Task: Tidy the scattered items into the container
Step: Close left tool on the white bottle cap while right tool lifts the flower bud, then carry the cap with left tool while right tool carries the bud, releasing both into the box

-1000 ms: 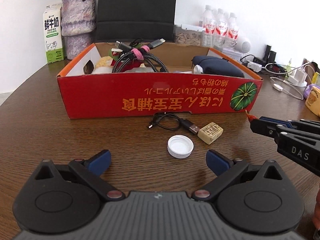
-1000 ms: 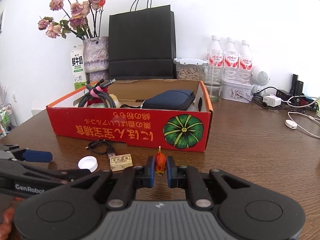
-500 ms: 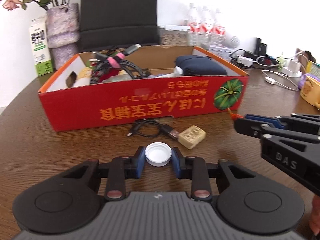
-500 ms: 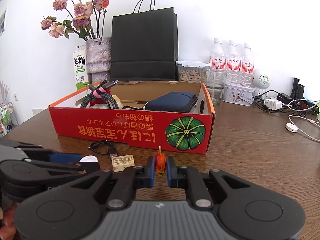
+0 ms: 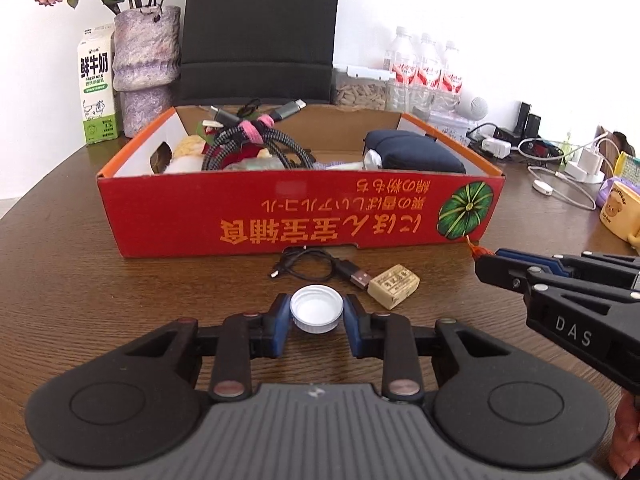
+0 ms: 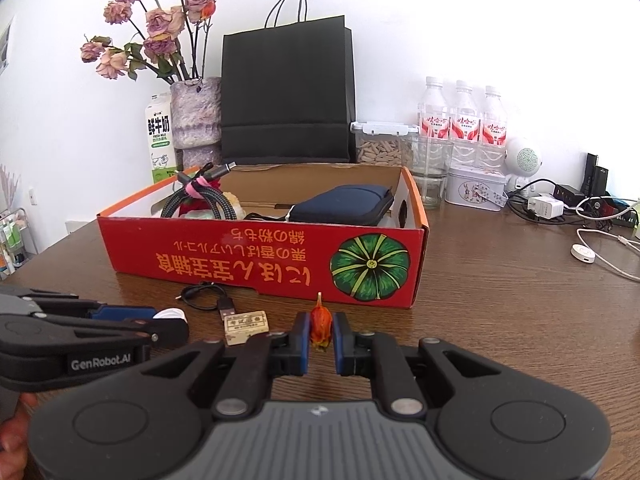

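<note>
The left gripper (image 5: 317, 314) has just been closing, and its blue pads (image 5: 280, 320) now clamp the white bottle cap (image 5: 317, 312) from both sides, low over the wooden table (image 5: 120, 288) just in front of the red cardboard box (image 5: 280, 216). The right gripper (image 6: 321, 330) is nearly shut, its pads (image 6: 304, 332) pinching a small orange-red dried bud (image 6: 320, 325) whose tip pokes up between them. A coiled black USB cable (image 5: 316, 268) and a small beige wrapped block (image 5: 394, 291) lie on the table between the cap and the box wall, apart from both grippers
</note>
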Tool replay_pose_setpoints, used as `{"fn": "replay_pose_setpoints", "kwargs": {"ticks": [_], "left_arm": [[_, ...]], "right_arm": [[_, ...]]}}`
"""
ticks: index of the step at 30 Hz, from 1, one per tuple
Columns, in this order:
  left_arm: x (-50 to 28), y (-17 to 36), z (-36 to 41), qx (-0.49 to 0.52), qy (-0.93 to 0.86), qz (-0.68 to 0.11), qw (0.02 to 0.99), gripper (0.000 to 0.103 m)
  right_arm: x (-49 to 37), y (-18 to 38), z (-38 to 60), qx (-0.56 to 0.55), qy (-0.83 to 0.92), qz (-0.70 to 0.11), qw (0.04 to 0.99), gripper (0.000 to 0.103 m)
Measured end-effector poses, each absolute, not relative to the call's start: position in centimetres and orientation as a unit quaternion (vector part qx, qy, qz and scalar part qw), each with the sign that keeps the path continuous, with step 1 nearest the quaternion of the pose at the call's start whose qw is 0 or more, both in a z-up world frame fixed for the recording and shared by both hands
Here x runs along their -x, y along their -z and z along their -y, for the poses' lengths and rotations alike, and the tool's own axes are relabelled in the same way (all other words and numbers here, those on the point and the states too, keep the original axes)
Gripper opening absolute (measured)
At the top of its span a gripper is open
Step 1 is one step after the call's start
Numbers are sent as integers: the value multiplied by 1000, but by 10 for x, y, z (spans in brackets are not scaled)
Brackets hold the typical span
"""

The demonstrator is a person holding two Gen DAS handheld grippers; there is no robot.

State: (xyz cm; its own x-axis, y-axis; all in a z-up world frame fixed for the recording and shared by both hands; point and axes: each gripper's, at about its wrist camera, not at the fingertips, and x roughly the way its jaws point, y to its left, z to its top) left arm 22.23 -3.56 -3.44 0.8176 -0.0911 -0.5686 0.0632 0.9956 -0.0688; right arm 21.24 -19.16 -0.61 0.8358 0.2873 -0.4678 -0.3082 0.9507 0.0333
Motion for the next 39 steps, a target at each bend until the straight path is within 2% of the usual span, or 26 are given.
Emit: {"fn": "replay_pose_setpoints", "kwargs": {"ticks": [5, 10, 18, 24, 39], "left_arm": [[-216, 22, 30, 39, 23, -266, 963, 29], [-214, -1, 16, 71, 2, -218, 973, 29], [-246, -34, -4, 88, -27, -176, 980, 29], [-269, -34, -20, 103, -45, -159, 981, 29], [-310, -10, -35, 27, -103, -164, 981, 30]], "right_arm": [[-211, 3, 191, 11, -158, -230, 960, 11], [-210, -14, 190, -8, -163, -186, 969, 11], [-239, -42, 164, -15, -176, -148, 973, 11], [-266, -47, 147, -21, -169, -134, 976, 11], [-310, -22, 122, 24, -165, -114, 979, 11]]}}
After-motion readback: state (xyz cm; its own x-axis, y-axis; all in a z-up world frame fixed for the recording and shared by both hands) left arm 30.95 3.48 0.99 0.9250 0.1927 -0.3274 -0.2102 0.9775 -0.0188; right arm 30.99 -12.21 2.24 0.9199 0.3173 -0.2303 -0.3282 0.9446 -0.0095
